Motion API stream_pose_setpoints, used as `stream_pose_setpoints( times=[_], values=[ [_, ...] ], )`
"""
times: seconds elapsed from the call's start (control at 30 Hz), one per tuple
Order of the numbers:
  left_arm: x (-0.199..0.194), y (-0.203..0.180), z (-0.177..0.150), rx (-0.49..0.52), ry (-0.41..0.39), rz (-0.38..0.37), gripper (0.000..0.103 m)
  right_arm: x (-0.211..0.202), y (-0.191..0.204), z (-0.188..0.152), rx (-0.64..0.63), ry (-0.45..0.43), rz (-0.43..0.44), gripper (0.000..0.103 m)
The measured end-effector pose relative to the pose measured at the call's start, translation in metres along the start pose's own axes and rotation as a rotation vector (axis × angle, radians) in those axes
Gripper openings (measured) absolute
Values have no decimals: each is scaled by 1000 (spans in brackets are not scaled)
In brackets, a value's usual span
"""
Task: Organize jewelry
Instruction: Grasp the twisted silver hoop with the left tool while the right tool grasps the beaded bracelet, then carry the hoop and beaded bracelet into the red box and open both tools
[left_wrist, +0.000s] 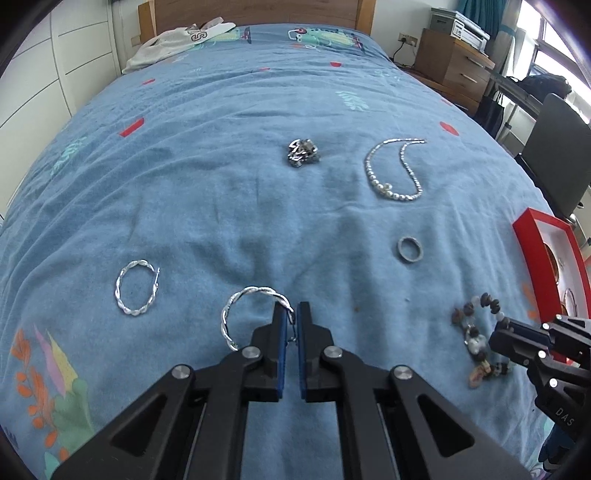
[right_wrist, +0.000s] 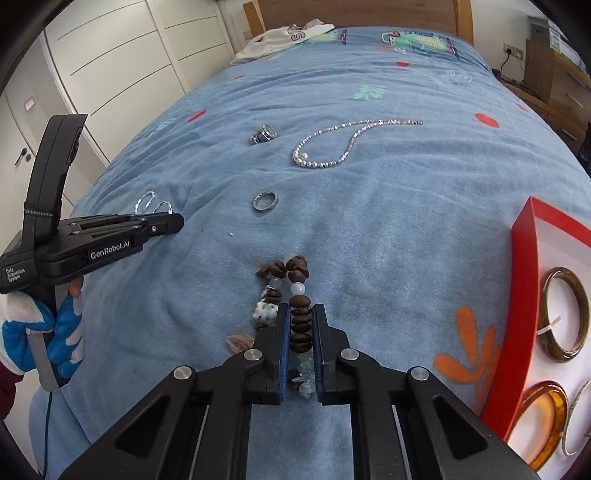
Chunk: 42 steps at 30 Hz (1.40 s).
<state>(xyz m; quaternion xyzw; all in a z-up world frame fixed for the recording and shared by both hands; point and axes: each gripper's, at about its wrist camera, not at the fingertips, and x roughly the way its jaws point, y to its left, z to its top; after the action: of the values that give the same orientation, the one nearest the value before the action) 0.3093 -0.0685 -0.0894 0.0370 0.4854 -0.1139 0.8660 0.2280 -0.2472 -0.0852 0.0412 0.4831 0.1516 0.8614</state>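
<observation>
A home bedroom: a bed (left_wrist: 229, 155) with a wooden headboard (left_wrist: 255, 11) and blue patterned cover fills the view, flanked by white wardrobe doors (right_wrist: 122, 55) and a wooden drawer chest (left_wrist: 452, 62) (a wall socket sits just beside it).

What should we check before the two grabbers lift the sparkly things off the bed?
1. Left gripper shut on the twisted hoop earring: ok.
2. Right gripper pinching the beaded bracelet: ok.
3. Whole bracelet free of the blanket: cannot tell.
4. Red tray has space beside its bangles: ok.
5. Second hoop earring, band ring and pearl necklace lie clear of both grippers: ok.
</observation>
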Motion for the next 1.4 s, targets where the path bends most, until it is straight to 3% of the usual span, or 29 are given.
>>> stream_pose_setpoints(
  times=[0.5, 0.87, 1.17, 1.4],
  values=[
    [-86, -33, -16, 44, -102, -35, 5, -91, 25, -5, -54, -121, -54, 11],
    [-168, -66, -24, 104, -200, -61, 5, -183, 34, -19, -65, -247, -109, 11],
    [-209, -120, -25, 171, -251, -122, 5, -249, -2, -37, -21, -323, -178, 11],
    [-201, -176, -16, 218, -239, -182, 5, -278, -53, -48, 38, -342, -233, 11]
  ],
)
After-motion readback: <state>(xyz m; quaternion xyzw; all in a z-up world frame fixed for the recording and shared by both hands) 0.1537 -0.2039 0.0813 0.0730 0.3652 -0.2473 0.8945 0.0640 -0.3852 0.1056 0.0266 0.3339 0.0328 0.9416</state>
